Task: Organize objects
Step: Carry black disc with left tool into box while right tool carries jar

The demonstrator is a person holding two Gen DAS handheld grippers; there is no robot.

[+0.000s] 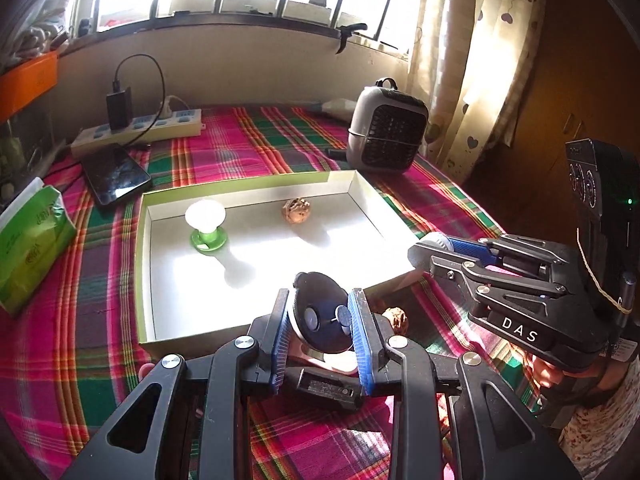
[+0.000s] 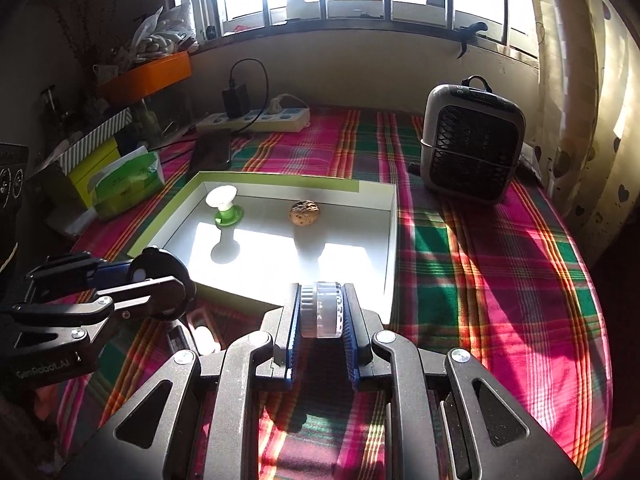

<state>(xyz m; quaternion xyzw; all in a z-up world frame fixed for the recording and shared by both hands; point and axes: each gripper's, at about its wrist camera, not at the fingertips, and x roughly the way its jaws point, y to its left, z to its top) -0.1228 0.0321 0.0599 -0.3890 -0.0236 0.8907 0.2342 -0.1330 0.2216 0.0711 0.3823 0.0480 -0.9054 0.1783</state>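
Holding: left gripper point(image 1: 321, 322) clamped a black suction-cup disc point(image 1: 320, 312); right gripper point(image 2: 320, 312) pinched a clear ribbed cap point(image 2: 322, 310)
Box: white tray point(image 1: 144, 280) sat mid-frame, straight ahead of both
Nearer: left one, practically at the near rim
Stray: walnut point(image 1: 396, 317) outside, lower centre

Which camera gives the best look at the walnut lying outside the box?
The left wrist view: the loose walnut shows on the cloth beside the left gripper, near the box. In the right wrist view I cannot find it.
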